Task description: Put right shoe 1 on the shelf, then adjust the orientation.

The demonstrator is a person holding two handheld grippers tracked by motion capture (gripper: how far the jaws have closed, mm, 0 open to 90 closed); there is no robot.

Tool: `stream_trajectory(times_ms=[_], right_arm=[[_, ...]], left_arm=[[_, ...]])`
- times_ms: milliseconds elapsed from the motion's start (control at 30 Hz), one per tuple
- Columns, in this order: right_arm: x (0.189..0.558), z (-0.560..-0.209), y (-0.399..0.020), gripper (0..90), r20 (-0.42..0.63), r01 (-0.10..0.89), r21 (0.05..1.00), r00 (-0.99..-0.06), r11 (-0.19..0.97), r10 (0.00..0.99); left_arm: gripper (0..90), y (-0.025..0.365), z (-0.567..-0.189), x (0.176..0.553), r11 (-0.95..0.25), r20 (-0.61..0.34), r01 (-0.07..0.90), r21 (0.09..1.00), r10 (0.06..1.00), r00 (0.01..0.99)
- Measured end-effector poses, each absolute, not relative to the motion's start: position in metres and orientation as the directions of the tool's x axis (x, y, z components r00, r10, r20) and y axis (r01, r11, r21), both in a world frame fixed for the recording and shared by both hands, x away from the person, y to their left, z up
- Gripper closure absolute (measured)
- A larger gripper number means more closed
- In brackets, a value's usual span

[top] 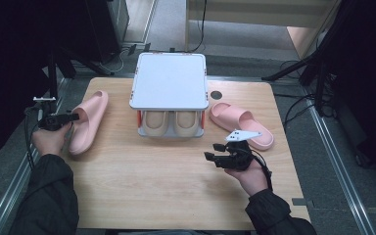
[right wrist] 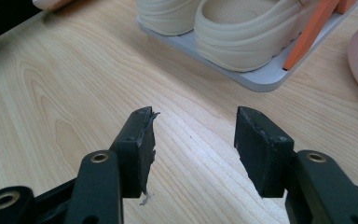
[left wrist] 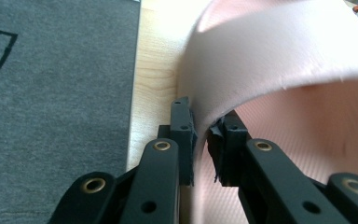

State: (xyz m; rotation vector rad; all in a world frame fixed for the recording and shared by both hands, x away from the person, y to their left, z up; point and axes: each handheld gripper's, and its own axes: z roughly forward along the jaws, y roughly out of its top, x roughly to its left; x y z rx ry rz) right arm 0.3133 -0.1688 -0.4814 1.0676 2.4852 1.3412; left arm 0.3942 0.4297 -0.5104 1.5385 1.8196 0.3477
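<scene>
Slippers of soft pink foam lie on our pale wood-grain table (top: 166, 196); our left gripper (left wrist: 201, 135) pinches the thin curved strap edge of the left pink slipper (top: 88, 122), its ragged black pads pressing both faces of the matte, finely ribbed band at the table's left edge. Our right gripper (right wrist: 193, 128) hovers over bare wood with jaws wide apart and nothing between them; the right pink slipper (top: 242, 125) lies just beyond it. Between the two, cream moulded clogs (top: 171, 122) sit under a flat grey rack (top: 169, 81) with orange posts.
</scene>
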Motion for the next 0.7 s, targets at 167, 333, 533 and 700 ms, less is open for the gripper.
stream_trajectory(times_ms=[167, 333, 533, 700], right_arm=[[0.314, -0.481, -0.168, 48.2, 0.206, 0.520, 0.773, -0.747, 0.362, 0.632], [0.314, -0.482, -0.168, 48.1, 0.205, 0.519, 0.773, -0.749, 0.365, 0.630], [0.314, -0.481, -0.164, 48.0, 0.206, 0.513, 0.776, -0.756, 0.367, 0.621], [0.313, -0.481, -0.160, 47.8, 0.202, 0.507, 0.776, -0.763, 0.375, 0.614]], left_arm=[[83.3, 0.428, -0.509, 0.396, 0.263, -0.377, 0.757, 0.598, 0.926, -0.025], [83.6, 0.422, -0.503, 0.397, 0.274, -0.400, 0.764, 0.584, 0.916, -0.023], [83.3, 0.407, -0.493, 0.401, 0.262, -0.397, 0.767, 0.586, 0.918, -0.010], [83.1, 0.398, -0.480, 0.409, 0.239, -0.389, 0.781, 0.577, 0.921, 0.006]])
